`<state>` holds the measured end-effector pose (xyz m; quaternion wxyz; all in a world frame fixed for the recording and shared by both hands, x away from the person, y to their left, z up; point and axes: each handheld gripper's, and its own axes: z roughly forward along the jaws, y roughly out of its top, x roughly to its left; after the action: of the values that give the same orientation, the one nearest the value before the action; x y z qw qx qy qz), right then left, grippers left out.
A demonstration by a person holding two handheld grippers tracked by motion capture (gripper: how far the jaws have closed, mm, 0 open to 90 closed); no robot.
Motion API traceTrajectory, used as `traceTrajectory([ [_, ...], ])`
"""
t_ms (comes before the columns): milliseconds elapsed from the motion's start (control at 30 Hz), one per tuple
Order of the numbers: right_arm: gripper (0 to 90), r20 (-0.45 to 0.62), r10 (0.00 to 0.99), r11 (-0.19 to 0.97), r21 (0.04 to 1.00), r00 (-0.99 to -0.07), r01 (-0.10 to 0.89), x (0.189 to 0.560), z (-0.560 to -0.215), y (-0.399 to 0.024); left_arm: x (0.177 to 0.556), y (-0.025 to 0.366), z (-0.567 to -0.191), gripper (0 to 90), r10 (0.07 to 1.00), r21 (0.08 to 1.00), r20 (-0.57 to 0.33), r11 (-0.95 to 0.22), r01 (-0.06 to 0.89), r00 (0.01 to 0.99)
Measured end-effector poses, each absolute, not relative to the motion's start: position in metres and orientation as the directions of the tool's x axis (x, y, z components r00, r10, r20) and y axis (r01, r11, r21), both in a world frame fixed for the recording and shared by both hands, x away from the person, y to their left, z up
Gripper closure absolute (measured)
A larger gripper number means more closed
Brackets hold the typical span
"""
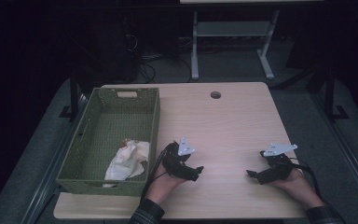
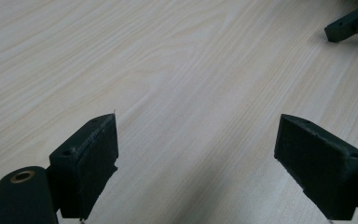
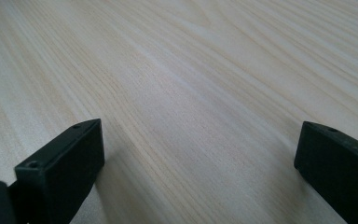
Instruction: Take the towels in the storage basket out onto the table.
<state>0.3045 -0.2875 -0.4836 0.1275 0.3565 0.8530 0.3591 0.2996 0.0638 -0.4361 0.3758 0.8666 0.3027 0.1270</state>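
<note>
Both grippers rest low on the bare table (image 1: 223,121), and both sets of jaws stand wide apart with nothing between them; each gripper view looks out over plain wood grain. The left gripper (image 1: 196,171) sits lower centre in the high view, the right gripper (image 1: 252,174) lower right, their jaw tips turned inward toward each other. The other gripper's jaw tip shows at the upper right of the left gripper view.

The nearest thing to handle is the crumpled white cloth (image 1: 128,160), lying in the near end of the green basket (image 1: 88,122) at the left of the frame. It lies to the left of the left gripper, behind its jaws, with the basket's right wall between them. The left hand is plainly the nearer; I would guess it must turn and lift over that wall to reach the cloth.
</note>
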Motion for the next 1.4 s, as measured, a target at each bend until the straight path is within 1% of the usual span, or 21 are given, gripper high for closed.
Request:
traceTrajectory([
  [767,1.1,0.033,0.696,0.493,0.704,-0.717,0.511,0.305,-0.484,-0.288,0.303,0.063,-0.415,12.9,0.615,0.730,-0.043,-0.518,0.445,0.787],
  [1100,1.1,0.038,0.692,0.496,0.701,-0.721,0.512,0.304,-0.483,-0.287,0.305,0.062,-0.405,13.0,0.612,0.729,-0.038,-0.524,0.440,0.790],
  [1400,1.1,0.038,0.691,0.496,0.701,-0.721,0.512,0.304,-0.483,-0.287,0.309,0.062,-0.397,13.0,0.603,0.730,-0.051,-0.521,0.441,0.796],
])
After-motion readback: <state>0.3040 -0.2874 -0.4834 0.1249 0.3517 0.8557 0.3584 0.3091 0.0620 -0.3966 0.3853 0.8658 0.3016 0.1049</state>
